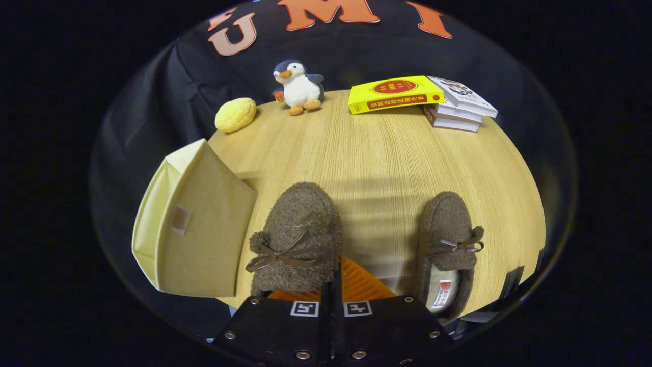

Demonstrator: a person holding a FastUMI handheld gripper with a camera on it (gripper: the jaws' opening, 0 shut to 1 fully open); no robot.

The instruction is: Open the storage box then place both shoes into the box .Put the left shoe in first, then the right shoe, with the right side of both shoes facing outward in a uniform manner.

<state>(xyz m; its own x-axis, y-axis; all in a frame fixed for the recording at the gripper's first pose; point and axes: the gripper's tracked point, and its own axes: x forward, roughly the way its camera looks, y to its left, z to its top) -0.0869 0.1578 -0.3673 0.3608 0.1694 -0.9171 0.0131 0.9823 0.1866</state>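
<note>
gripper (333,285) grips left shoe (295,239).

- My tool (333,278) has its fingers closed together on the heel edge of the left brown shoe (295,239), which sits over the fingers.
- The right brown shoe (451,239) lies on the worktop (377,158), apart from the first, its opening toward me.
- A beige storage box (196,224) sits just left of the held shoe.
- Far off I see a yellow bun (235,114), a plush penguin (299,86) and stacked books (428,99).
</note>
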